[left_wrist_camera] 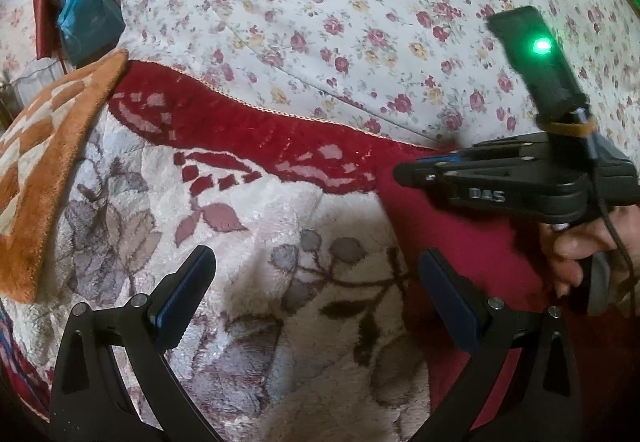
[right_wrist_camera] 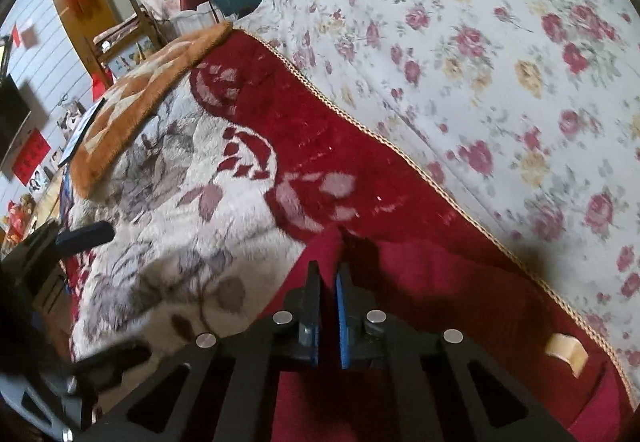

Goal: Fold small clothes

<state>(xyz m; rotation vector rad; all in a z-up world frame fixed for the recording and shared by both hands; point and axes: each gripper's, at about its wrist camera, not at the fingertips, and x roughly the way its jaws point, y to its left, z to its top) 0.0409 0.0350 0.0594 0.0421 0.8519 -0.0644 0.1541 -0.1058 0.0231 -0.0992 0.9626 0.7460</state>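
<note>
The red garment [right_wrist_camera: 440, 302] lies on the plush floral blanket [left_wrist_camera: 248, 242] over the bed. The right gripper [right_wrist_camera: 329, 274] is clenched on a raised fold of it; the left gripper [left_wrist_camera: 316, 282] hovers released nearby. This looks like a mid-fold carry; next, the pinched edge needs laying across flat.

Left hand-held gripper [left_wrist_camera: 316, 294] (agape) — plush blanket [left_wrist_camera: 248, 242]

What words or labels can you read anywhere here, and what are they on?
"DAS": raised letters on the black body of the right gripper, seen from the left wrist view.
Red wall posters carry dark marks, too blurred to read.
Nothing else is readable.
</note>
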